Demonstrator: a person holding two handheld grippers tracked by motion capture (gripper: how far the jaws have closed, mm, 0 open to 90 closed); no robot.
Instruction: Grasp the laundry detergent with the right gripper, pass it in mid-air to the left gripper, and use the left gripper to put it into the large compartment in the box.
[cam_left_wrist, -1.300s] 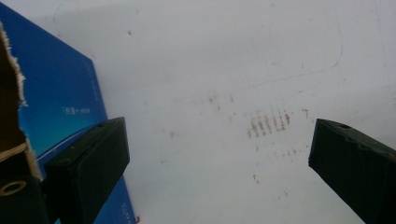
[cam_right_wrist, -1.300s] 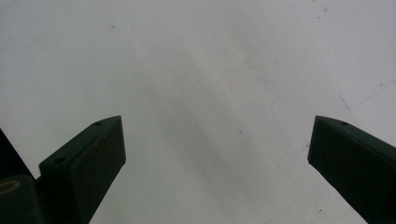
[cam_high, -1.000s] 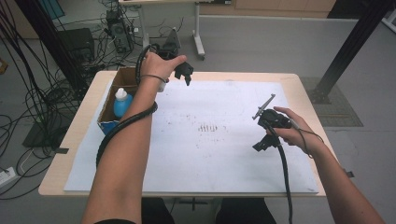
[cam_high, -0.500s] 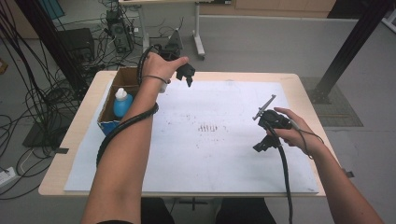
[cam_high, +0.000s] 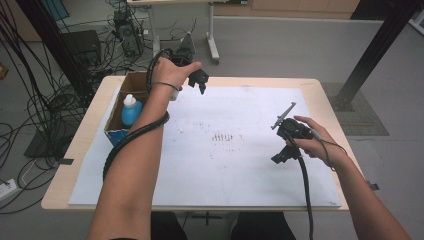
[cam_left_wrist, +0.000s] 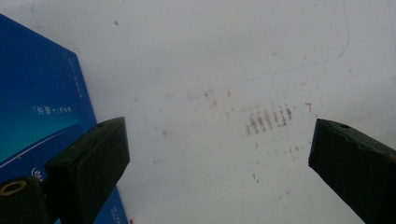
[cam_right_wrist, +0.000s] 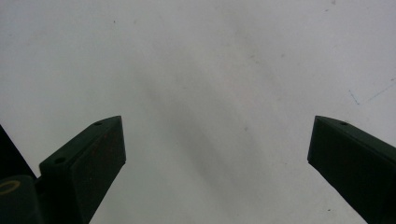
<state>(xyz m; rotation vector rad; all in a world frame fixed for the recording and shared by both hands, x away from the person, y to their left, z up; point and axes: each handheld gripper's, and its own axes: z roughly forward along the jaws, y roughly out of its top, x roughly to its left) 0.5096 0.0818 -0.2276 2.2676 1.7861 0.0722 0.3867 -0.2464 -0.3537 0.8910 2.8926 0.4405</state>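
1. The bottle (cam_high: 131, 110) stands upright in the box (cam_high: 131, 78) at the table's (cam_high: 64, 167) left edge, white cap up. It seems to be the thing to fetch.
2. The left gripper (cam_high: 200, 85) hovers just past the box's far right corner, above the sheet (cam_high: 225, 170). Its jaws are spread wide with nothing between them. In the left gripper view (cam_left_wrist: 219, 135) it looks down at the smudges (cam_left_wrist: 268, 119), with the box's blue side (cam_left_wrist: 37, 93) at the left.
3. To do this well, swing that gripper left over the box first, then lower it straight down.
4. Keep the jaws wide until they straddle the bottle. Grip the blue body below the cap, since the cap may slip.
5. Mind the box walls: a jaw catching the rim would likely drag the box.
6. The right gripper (cam_high: 281, 156) hangs over the sheet's right side, well apart. It is also released and holds nothing (cam_right_wrist: 217, 133). Leave it there, clear of the lift.
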